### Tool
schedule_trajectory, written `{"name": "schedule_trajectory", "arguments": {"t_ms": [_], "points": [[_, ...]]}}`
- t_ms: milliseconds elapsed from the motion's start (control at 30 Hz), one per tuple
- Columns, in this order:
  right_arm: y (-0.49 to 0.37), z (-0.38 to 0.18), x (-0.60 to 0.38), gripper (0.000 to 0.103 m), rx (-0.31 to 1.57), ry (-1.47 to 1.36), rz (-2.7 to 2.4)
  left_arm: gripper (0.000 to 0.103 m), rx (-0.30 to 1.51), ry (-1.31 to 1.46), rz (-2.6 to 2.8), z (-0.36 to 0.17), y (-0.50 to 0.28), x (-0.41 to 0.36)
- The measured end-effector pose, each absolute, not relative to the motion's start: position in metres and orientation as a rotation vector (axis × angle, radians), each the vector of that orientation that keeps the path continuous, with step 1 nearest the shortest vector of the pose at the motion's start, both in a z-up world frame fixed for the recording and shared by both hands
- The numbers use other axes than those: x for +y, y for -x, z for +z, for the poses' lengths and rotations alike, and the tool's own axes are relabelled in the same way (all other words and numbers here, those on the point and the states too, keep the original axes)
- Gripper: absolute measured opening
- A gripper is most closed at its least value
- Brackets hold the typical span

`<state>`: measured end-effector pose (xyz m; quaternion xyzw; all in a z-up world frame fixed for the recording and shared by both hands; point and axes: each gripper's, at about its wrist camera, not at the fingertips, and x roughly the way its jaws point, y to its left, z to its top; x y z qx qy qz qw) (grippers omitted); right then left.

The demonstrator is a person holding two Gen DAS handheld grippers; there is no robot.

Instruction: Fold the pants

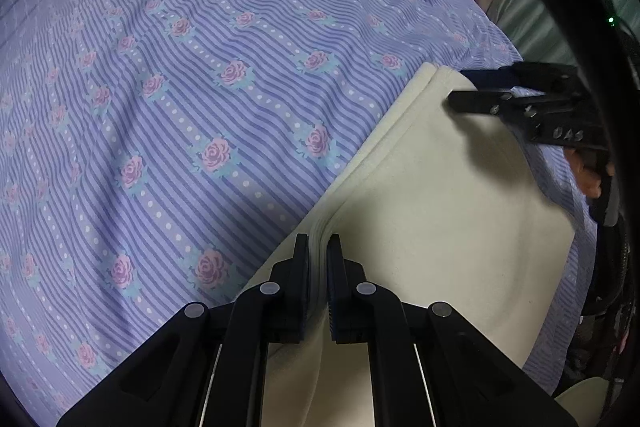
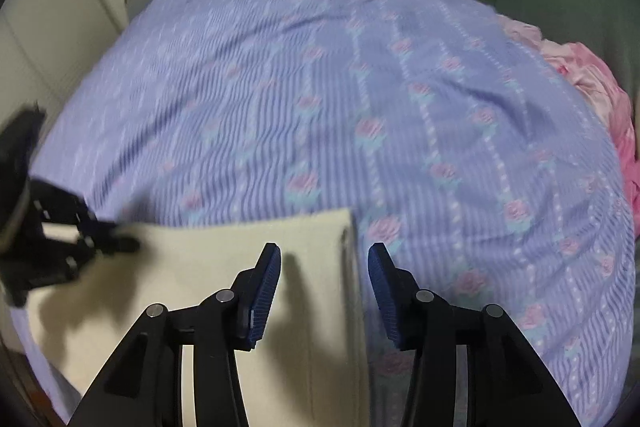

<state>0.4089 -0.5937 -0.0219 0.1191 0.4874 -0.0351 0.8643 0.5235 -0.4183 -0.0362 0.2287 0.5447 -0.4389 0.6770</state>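
The cream pants (image 1: 432, 211) lay as a compact, many-layered rectangle on the striped floral bedsheet (image 1: 180, 87), so the folding looked nearly finished. The left gripper (image 1: 318, 259) was clenched on the stacked edge (several layers showed between its pads), while the right gripper (image 2: 324, 267) hung spread wide, straddling the far corner and gripping nothing; probably only a final fold or release remained.

Pants: plain cream-white folded fleece pants (image 1: 432, 195), no print.
Bed sheet: lavender striped cotton bed sheet (image 1: 180, 87), darker violet stripes, white dotted bands, pink roses on teal leaves.
Bundle: pink crumpled cloth bundle (image 2: 592, 83).
Grippers: black hand-held gripper (image 2: 324, 279) with blue ribbed pads (image 2: 264, 291).
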Motion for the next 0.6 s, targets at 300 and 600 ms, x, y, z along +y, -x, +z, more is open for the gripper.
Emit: {"name": "schedule_trajectory", "arguments": {"t_ms": [300,600], "points": [[-0.408,-0.008,-0.584,0.011,0.985,-0.137,-0.158,0.01,1.177,-0.522,-0.986,-0.025,-0.519,-0.417],[-0.427,-0.023,-0.59,0.014,1.036,-0.157,-0.218,0.032,1.214,-0.468,-0.834,-0.038,-0.533,-0.42]]}}
